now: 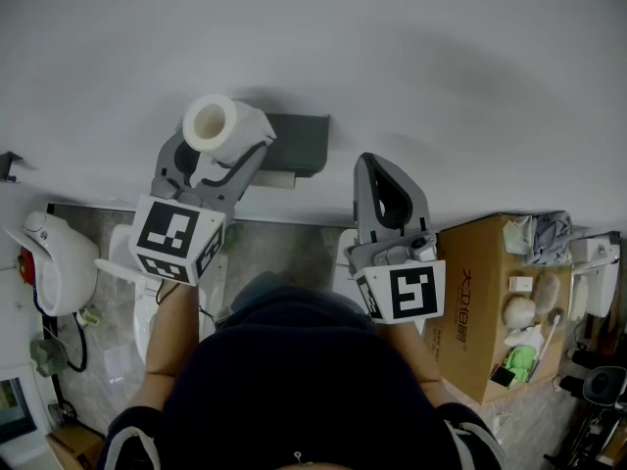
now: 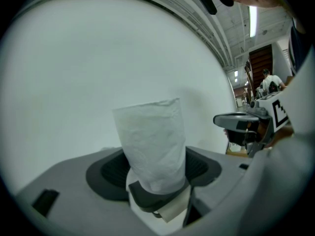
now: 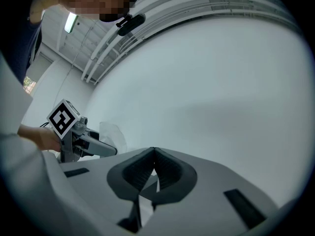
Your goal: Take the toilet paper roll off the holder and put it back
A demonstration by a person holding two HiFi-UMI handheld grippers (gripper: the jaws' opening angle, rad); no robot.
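With your left gripper (image 1: 214,155) clamped on the toilet paper roll (image 1: 217,125) just left of the grey holder (image 1: 299,145) and your right gripper (image 3: 153,154) closed on nothing, you seem mid-return: line its core up and slide it on.

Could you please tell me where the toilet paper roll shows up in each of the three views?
Head view: toilet paper roll upper left of centre, gripped between jaws, left of the grey holder.
Left gripper view: centre, clamped between the jaws.
Right gripper view: small, pale, at left, beside the marker cube.
Shared landmark: the white wall behind it.
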